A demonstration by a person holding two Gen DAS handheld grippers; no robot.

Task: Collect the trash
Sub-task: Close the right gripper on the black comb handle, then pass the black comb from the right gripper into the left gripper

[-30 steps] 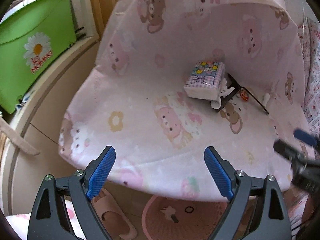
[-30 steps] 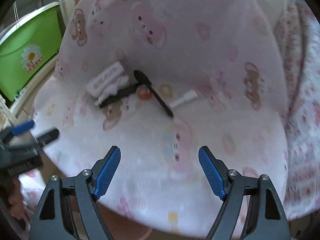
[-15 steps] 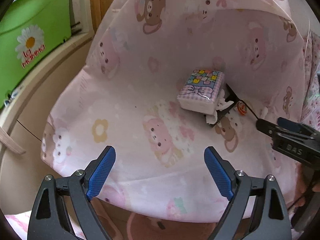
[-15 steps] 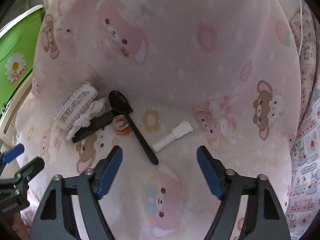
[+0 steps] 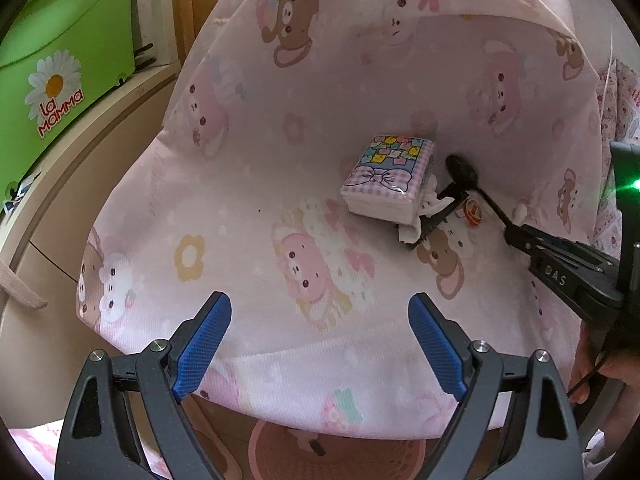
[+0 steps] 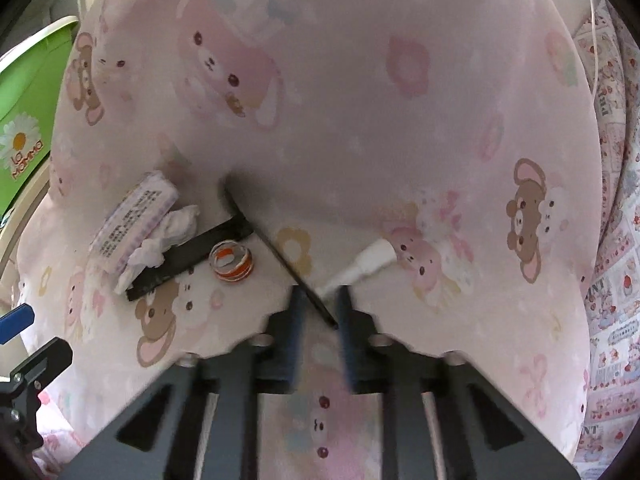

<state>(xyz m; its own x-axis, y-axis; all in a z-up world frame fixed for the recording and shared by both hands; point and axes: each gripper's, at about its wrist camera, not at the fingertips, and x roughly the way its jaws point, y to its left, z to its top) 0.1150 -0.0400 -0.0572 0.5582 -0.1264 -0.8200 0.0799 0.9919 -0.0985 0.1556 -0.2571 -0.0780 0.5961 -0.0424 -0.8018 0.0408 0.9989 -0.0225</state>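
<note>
The work surface is a rounded seat draped in a pink cotton cover printed with bears, rabbits and flowers; the same cloth rises behind as a backrest. To the left of the seat a lime-green plastic bin with a daisy emblem stands on a pale ledge. Below the seat's front edge a pink woven basket sits on the floor.

The left gripper hovers above the front of the seat, angled downward, its blue-padded jaws spread wide with nothing between them. The right gripper is angled down at the seat; part of a hand shows behind it in the left wrist view. Its jaws have just been closing and now stand narrow around the tip of the handle of a black plastic spoon; motion blur hides whether the pads actually press it.

The landmark is a small tissue pack in a pastel checked wrapper. Crumpled white tissue lies against it on the spoon side. A flat black strip runs out from beside the pack, crossing the spoon near its bowl. A curled orange-and-white ring of tape lies just beyond the strip. A white plastic tube-shaped piece lies farther from the pack, its near end beside the spoon handle at the right gripper's jaws.
</note>
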